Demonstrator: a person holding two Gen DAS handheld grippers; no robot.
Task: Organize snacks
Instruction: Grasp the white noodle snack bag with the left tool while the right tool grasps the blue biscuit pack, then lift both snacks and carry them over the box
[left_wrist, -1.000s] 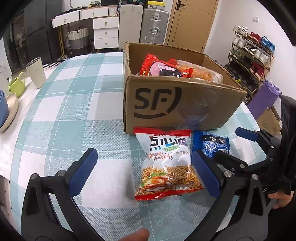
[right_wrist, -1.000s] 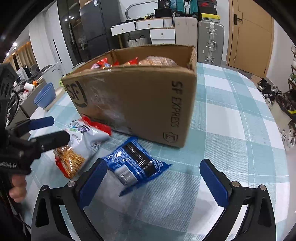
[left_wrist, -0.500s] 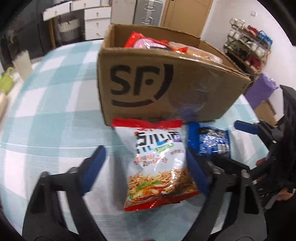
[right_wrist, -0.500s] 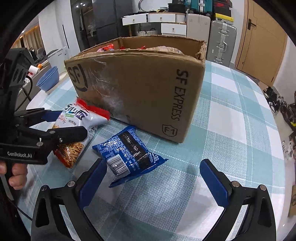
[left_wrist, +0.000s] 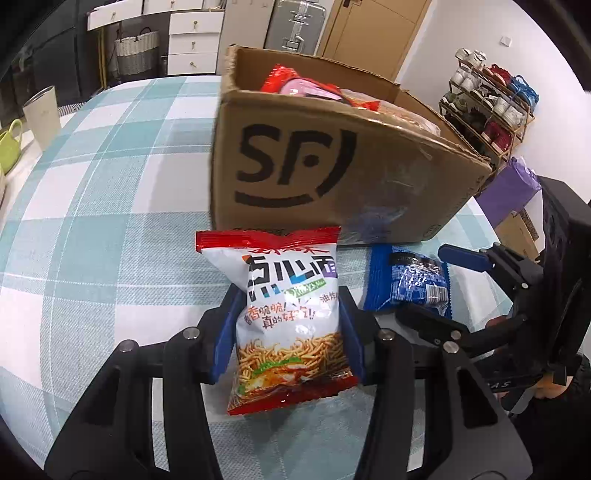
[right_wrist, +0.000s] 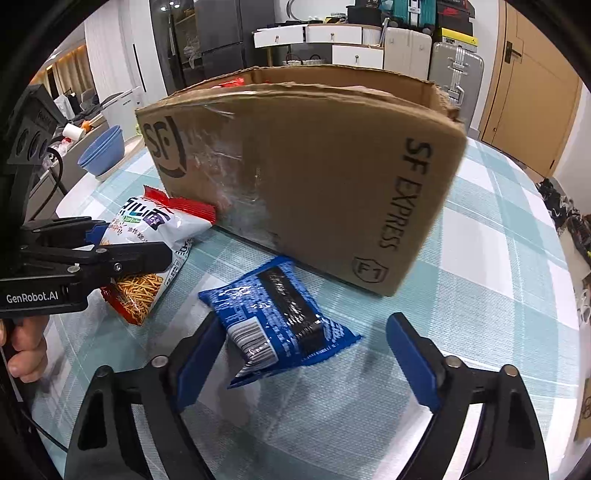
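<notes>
Gripping the noodle snack bag (left_wrist: 291, 317) across its lower half, the left gripper (left_wrist: 290, 332) has both blue pads pressed against the packet's sides, so its jaws are closed on the bag. The hold sits low, probably so the crimped red top stays free to lead over the carton's rim. The packet's top edge lies just in front of the cardboard box (left_wrist: 332, 173), which stands at 12 o'clock from this gripper on the checked tablecloth (left_wrist: 92, 221); several red and pink packets already show inside, so the box looks to be where the snacks go.

From the right wrist view, the right gripper (right_wrist: 306, 362) stands wide open around the blue snack packet (right_wrist: 280, 321). Its left pad touches or nearly touches the packet's barcode end, while the right pad is well apart at 3 o'clock. The packet lies flat and skewed, 1 corner pointing toward the box's base at 12 o'clock, so the jaws would meet it along its shorter span. The left gripper (right_wrist: 110, 254) with its bag (right_wrist: 147, 254) appears at 9 o'clock.

2 packets remain outside the box; neither is lifted clear of the table as far as can be told.
</notes>
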